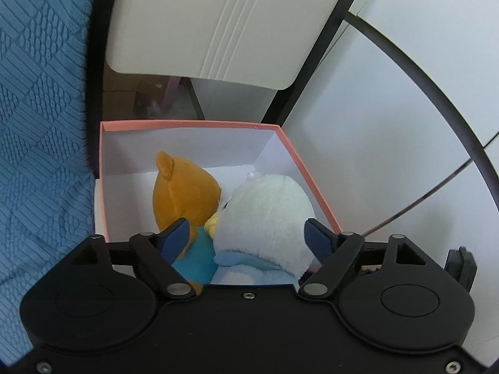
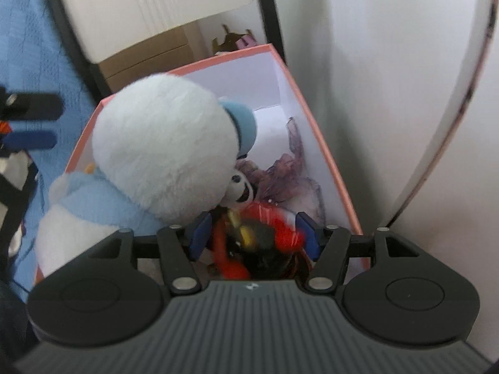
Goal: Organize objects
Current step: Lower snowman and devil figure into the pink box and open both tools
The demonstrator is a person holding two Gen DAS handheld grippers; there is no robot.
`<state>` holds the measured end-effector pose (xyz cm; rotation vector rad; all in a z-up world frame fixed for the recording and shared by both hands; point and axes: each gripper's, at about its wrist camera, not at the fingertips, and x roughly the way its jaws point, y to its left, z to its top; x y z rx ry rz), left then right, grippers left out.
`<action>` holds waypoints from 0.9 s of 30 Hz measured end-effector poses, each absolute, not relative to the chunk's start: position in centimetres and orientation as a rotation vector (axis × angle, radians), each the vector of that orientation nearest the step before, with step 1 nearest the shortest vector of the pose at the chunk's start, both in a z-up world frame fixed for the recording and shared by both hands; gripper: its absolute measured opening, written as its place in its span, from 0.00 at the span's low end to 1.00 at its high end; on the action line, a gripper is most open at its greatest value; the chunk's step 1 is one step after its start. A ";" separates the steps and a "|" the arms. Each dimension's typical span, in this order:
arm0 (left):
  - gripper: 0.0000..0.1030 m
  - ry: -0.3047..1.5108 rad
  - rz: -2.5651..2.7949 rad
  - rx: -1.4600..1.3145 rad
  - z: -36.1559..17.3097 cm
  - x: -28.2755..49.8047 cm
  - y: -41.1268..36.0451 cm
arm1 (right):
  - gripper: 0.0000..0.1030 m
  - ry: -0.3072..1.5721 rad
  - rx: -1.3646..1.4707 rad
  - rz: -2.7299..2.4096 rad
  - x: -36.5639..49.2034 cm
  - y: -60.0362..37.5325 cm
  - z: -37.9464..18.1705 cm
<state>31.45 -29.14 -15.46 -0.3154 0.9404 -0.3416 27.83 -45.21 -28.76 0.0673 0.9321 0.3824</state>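
A pink box (image 1: 299,162) with white inside walls holds plush toys. In the left wrist view a brown bear in a teal shirt (image 1: 181,193) lies beside a white duck in a pale blue jacket (image 1: 268,212). My left gripper (image 1: 246,237) is open, its fingers either side of the duck. In the right wrist view the duck (image 2: 162,149) fills the left of the box (image 2: 315,118). My right gripper (image 2: 254,233) has its jaws around a red and black plush toy (image 2: 265,233) over the box's near right corner. A purple toy (image 2: 290,177) and a small skull-faced doll (image 2: 240,187) lie behind.
A blue textured bedspread (image 1: 40,124) lies left of the box. A white chair back with black frame (image 1: 218,21) stands behind it. White walls (image 1: 389,140) are to the right. A cardboard box (image 2: 146,56) sits under the chair.
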 end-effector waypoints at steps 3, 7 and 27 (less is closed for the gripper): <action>0.83 0.921 -0.340 -0.307 -14.3 30.8 -28.4 | 0.66 0.916 0.083 0.369 27.4 -45.5 -27.5; 0.86 0.880 -0.348 -0.310 -11.9 29.4 -27.2 | 0.66 0.866 0.102 0.382 26.4 -45.5 -24.5; 1.00 0.647 -0.355 -0.241 0.9 18.2 -21.9 | 0.66 0.578 0.127 0.532 16.1 -41.7 -8.6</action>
